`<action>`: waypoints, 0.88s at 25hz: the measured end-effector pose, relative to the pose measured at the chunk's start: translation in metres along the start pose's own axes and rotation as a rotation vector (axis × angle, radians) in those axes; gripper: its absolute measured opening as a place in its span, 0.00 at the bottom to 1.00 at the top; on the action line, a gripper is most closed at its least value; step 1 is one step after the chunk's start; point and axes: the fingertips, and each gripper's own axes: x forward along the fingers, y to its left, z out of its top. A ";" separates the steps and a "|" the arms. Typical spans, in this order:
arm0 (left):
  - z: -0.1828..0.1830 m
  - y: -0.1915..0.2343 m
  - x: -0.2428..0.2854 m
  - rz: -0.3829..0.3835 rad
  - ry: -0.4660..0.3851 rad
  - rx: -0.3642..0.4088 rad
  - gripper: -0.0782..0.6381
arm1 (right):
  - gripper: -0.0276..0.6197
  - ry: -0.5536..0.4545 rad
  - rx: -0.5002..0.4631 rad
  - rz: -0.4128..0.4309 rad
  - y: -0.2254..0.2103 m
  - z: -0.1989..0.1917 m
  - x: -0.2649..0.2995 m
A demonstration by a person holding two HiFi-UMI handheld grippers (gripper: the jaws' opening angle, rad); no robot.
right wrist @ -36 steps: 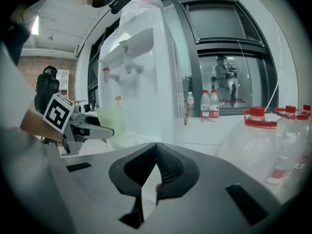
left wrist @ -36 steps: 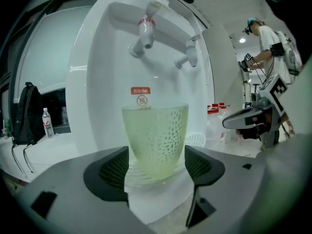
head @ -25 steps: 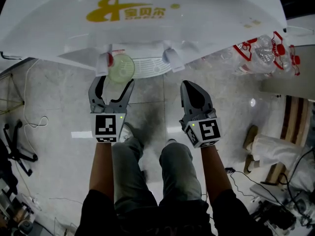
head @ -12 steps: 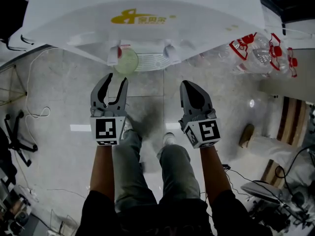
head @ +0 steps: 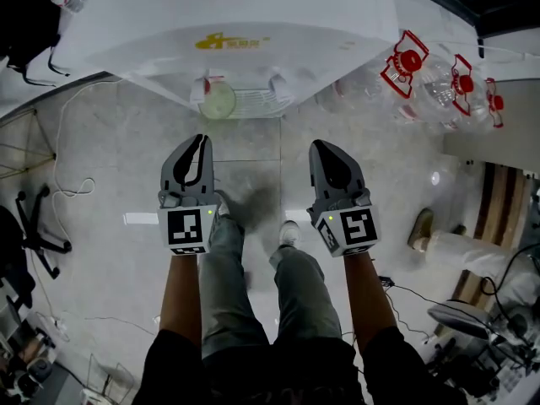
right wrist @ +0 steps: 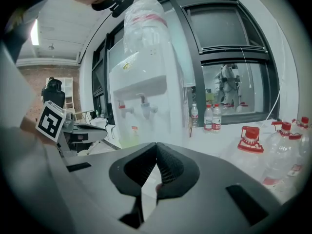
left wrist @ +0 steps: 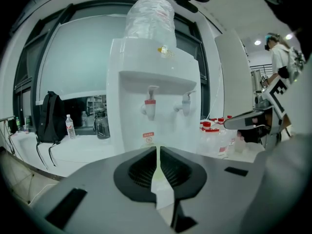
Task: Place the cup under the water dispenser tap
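Note:
A pale green cup [head: 218,101] stands on the white water dispenser's [head: 245,24] drip tray, under the red tap [head: 208,83]. My left gripper [head: 200,146] is short of the cup and apart from it. Its jaws have just been closing and now stand shut with nothing between them. My right gripper [head: 325,154] is shut and empty, level with the left. In the left gripper view the shut jaw tips [left wrist: 158,149] point at the dispenser [left wrist: 156,82] and its red tap [left wrist: 150,104]. The right gripper view shows the cup [right wrist: 127,140] beneath the taps, beyond the right gripper [right wrist: 156,145].
Large red-capped water bottles [head: 439,78] lie on the floor right of the dispenser. Cables [head: 63,192] and a chair base [head: 25,243] are at the left. A backpack [left wrist: 48,123] and small bottles [right wrist: 209,117] sit on the window ledge.
The left jaws went from wide open near the cup to shut. Both grippers drew back from the dispenser. The cup stayed under the red tap.

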 end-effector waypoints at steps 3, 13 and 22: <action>0.015 -0.004 -0.010 0.004 0.001 -0.003 0.15 | 0.07 -0.007 0.007 -0.002 0.001 0.015 -0.011; 0.074 -0.005 -0.059 0.080 -0.007 -0.080 0.13 | 0.07 0.004 0.006 -0.008 0.008 0.067 -0.052; 0.124 -0.004 -0.101 0.126 -0.004 -0.095 0.13 | 0.07 -0.007 0.010 0.005 0.017 0.116 -0.083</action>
